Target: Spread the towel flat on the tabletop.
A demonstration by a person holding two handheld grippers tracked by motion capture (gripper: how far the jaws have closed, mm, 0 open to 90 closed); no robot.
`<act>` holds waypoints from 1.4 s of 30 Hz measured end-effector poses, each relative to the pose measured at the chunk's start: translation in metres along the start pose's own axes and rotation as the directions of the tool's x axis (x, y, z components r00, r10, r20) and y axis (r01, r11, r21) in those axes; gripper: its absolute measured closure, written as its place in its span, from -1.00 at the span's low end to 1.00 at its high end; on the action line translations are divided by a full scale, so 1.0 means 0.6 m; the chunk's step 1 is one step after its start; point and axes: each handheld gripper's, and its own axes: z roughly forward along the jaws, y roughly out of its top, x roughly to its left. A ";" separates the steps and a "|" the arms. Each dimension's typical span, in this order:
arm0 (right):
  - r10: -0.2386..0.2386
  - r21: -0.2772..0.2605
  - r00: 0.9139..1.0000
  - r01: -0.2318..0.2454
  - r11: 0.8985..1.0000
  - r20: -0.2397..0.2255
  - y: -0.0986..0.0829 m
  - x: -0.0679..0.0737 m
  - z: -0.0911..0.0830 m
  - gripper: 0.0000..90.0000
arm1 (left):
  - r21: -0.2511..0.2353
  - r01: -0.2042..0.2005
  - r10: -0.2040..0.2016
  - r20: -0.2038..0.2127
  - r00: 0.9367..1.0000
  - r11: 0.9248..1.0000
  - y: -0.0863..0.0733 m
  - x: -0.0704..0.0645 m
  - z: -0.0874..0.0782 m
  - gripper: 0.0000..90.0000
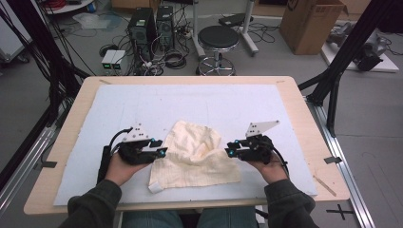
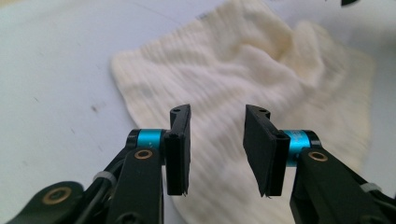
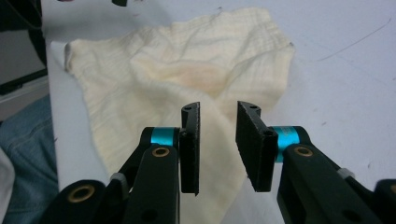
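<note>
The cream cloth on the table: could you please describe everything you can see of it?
The cream cloth is a soft, waffle-textured fabric, pale yellow-white, lying crumpled on the light blue mat near the person's edge of the table. Its far part bunches into raised folds; its near part lies flatter, with one corner curled at the near left. The left gripper and the right gripper sit at its two sides, jaws apart over the fabric, neither clamping it. Whether they touch it cannot be told.
</note>
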 end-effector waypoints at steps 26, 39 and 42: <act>-0.047 0.114 0.991 0.062 0.992 -0.126 -0.052 0.047 -0.007 0.84 | 0.212 -0.018 0.021 -0.014 1.000 0.977 -0.021 0.010 0.067 0.98; -0.055 0.066 0.985 0.066 0.996 -0.166 -0.019 0.059 -0.002 0.39 | 0.191 -0.028 0.028 0.004 1.000 0.981 -0.057 0.003 0.003 0.97; -0.030 0.016 0.990 0.032 0.999 -0.140 -0.004 0.033 -0.003 0.37 | 0.187 -0.026 0.026 0.002 1.000 0.982 -0.058 0.004 0.004 0.97</act>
